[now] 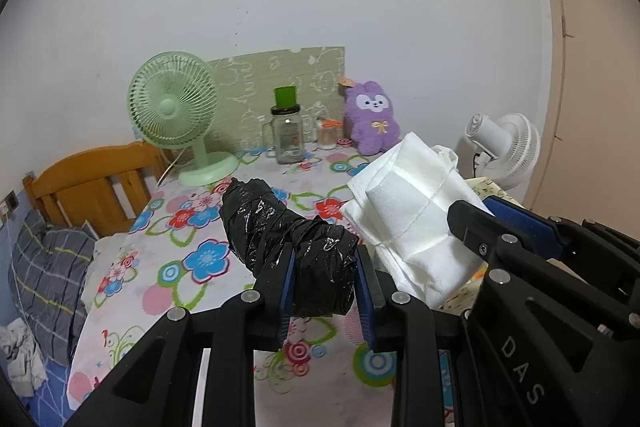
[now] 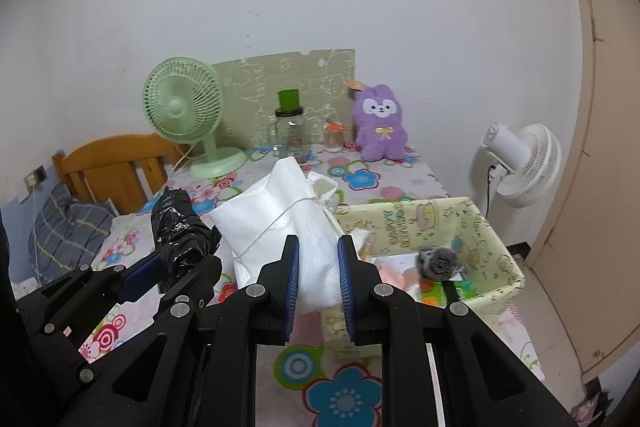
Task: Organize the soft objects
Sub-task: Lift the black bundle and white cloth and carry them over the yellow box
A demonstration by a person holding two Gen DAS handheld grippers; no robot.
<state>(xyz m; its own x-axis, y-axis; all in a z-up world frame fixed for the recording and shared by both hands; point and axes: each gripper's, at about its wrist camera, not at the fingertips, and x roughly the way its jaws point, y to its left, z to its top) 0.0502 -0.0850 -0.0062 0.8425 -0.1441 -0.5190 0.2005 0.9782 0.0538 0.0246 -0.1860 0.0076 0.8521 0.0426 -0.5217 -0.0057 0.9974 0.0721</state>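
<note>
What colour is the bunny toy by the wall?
Purple bunny toy with a white face and yellow bow, clearest in the right wrist view.

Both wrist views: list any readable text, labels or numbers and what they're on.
"DAS": white letters on the body of the right gripper, seen in the left wrist view; anything beyond these letters is out of view.
Fabric basket: a line of printed lettering on its inner wall, too blurred to read.
Green patterned board against the wall: white doodles, possibly letters, not legible.
Glass jar: small markings, too small to read.
Nothing else readable.
</note>
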